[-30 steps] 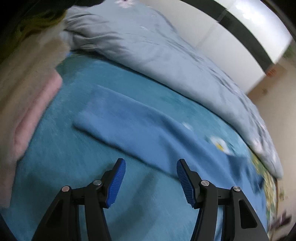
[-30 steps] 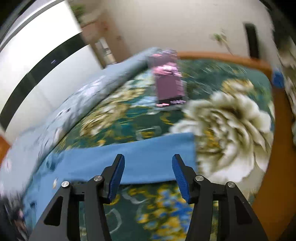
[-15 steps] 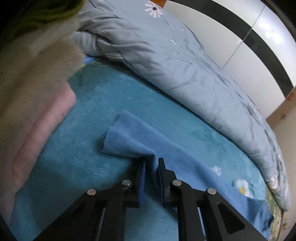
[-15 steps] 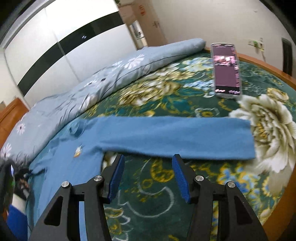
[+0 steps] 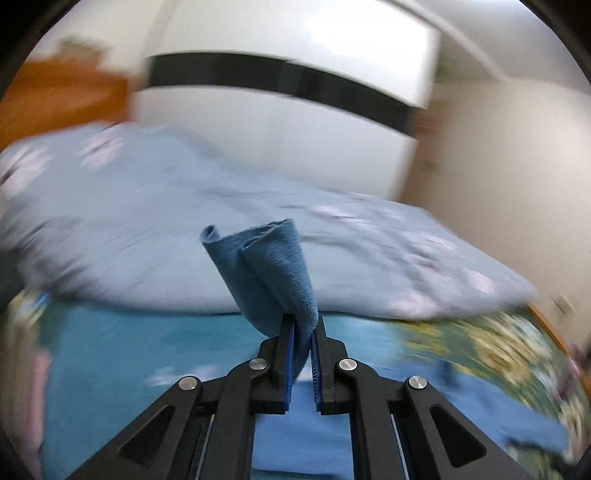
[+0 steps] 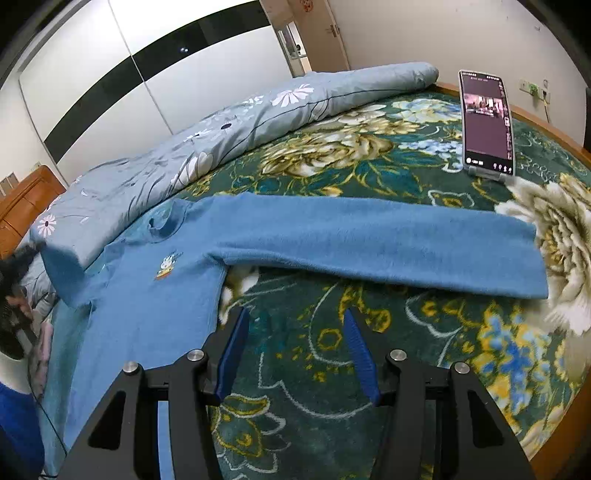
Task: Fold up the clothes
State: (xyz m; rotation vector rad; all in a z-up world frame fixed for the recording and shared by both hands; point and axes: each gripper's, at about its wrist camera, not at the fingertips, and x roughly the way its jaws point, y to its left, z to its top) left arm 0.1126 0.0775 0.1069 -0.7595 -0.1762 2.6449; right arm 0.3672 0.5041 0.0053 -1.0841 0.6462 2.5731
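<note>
Left gripper (image 5: pixel 302 332): jaws have just been closing and now clamp a sleeve cuff (image 5: pixel 266 269) of the blue sweater (image 6: pixel 147 295), cuff sticking up past the fingertips.
Right gripper (image 6: pixel 293 332): jaws apart, nothing between them.
Sweater: flat on the floral bedspread (image 6: pixel 369 369), other sleeve (image 6: pixel 388 243) stretched ahead of the right gripper.
Phone (image 6: pixel 487 122): propped far ahead, right.

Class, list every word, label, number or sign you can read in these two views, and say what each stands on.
None can be read.
Phone screen: text too small.
Blue sweater chest emblem: a small picture, any lettering too small.
Red sign above the door: too small.
Left wrist view: blurred.
</note>
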